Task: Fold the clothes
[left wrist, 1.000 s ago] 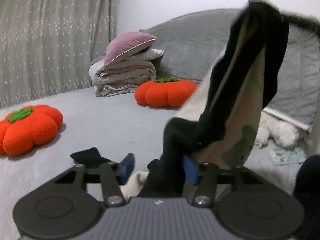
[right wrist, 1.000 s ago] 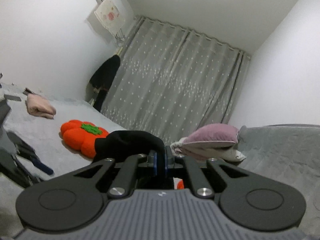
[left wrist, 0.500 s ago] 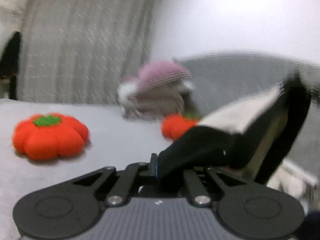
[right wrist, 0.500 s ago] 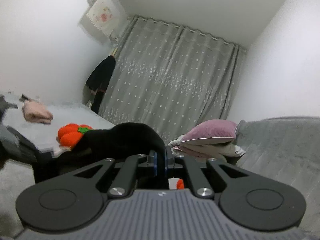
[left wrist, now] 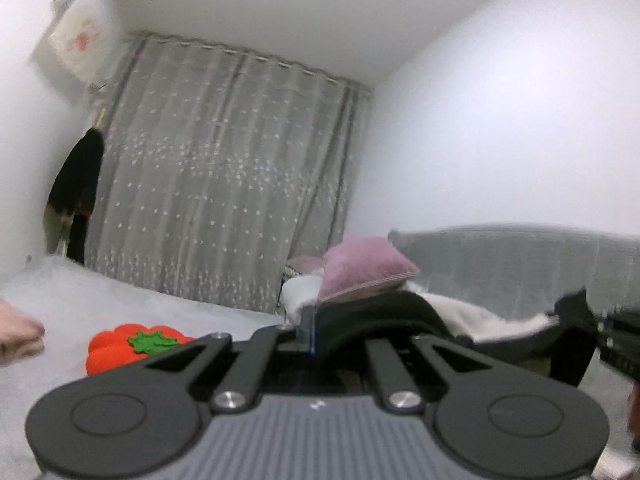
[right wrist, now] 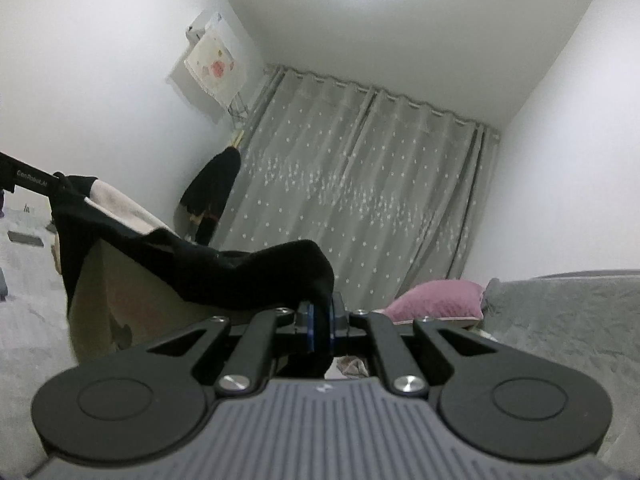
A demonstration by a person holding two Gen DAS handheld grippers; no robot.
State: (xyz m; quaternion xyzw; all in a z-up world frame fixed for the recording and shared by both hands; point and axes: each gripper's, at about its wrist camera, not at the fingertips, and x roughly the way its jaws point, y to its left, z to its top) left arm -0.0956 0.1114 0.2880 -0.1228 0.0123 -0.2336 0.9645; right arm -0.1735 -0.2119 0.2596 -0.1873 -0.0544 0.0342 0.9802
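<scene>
A black garment with a cream fleece lining (right wrist: 168, 256) is stretched in the air between my two grippers. My right gripper (right wrist: 320, 322) is shut on one black edge of it, right in front of the lens. In the right wrist view the left gripper (right wrist: 60, 182) grips the other end at the far left, and cream cloth hangs below. In the left wrist view my left gripper (left wrist: 316, 330) is shut on the black edge (left wrist: 384, 316), and the garment runs right to the other gripper's tip (left wrist: 600, 326).
A grey bed (left wrist: 120, 304) lies below, with an orange pumpkin cushion (left wrist: 132, 346), a pink pillow (left wrist: 364, 270) on folded white bedding, and a pink folded cloth (left wrist: 18, 334) at the left. A grey headboard (right wrist: 568, 312) stands right, a curtain (right wrist: 360, 200) behind.
My left gripper went from open beside the garment to shut on its black edge. Both grippers rose and tilted up, pulling the garment out level between them.
</scene>
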